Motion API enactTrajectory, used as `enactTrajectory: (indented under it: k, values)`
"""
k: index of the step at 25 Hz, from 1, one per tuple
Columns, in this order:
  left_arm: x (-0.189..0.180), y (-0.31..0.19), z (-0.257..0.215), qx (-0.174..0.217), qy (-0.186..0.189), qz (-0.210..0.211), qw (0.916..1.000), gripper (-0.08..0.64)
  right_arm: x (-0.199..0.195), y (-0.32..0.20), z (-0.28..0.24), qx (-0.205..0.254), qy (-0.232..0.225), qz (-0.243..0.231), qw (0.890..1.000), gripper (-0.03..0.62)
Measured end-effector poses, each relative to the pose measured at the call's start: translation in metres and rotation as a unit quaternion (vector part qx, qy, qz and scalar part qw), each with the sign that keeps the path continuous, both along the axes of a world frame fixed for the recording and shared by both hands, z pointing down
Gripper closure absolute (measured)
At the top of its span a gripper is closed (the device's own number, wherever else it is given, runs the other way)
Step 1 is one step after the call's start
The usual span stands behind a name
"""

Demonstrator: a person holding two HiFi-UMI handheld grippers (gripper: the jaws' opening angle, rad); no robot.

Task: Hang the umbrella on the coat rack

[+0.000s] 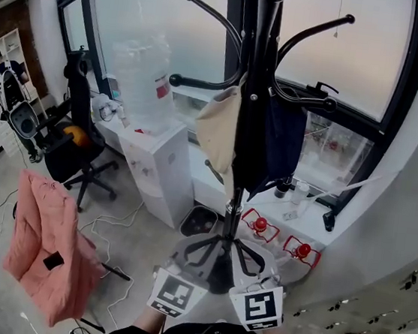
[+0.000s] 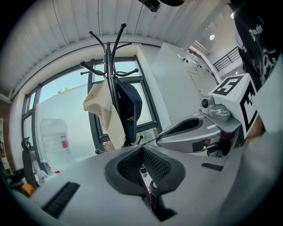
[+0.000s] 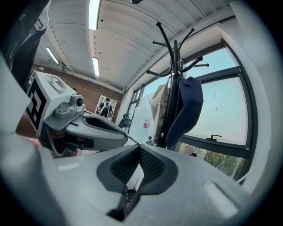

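The black coat rack [image 1: 253, 69] stands right in front of me by the window, its base [image 1: 217, 258] just beyond my hands. A long dark closed umbrella [image 1: 251, 141] seems to hang along the pole, between a beige bag [image 1: 217, 129] and a navy cloth item [image 1: 284, 141]. My left gripper [image 1: 188, 264] and right gripper [image 1: 252, 274] are side by side at the bottom, short of the rack and apart from it. Both are shut with nothing between the pads. The rack [image 2: 111, 84] also shows ahead of the left gripper [image 2: 141, 148], and the rack [image 3: 176, 88] ahead of the right gripper [image 3: 139, 148].
A pink jacket [image 1: 48, 245] hangs at the lower left above floor cables. A black office chair [image 1: 76, 142] and a white water dispenser [image 1: 160, 168] with its bottle [image 1: 145, 71] stand left of the rack. Red-capped containers [image 1: 261, 225] lie right of the base. A person [image 1: 4, 81] stands far left.
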State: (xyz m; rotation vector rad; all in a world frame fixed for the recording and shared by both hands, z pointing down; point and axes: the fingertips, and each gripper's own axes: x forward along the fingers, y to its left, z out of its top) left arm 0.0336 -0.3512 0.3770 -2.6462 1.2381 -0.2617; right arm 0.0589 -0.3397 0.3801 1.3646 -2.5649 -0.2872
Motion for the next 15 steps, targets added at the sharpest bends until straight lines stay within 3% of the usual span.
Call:
enactTrajectory:
  k: [15]
  values:
    - [0.005,-0.028,0.01,-0.009,-0.036,0.001,0.9993,0.551,0.009,-0.027,0.007,-0.014,0.01,0.003,1.0,0.586]
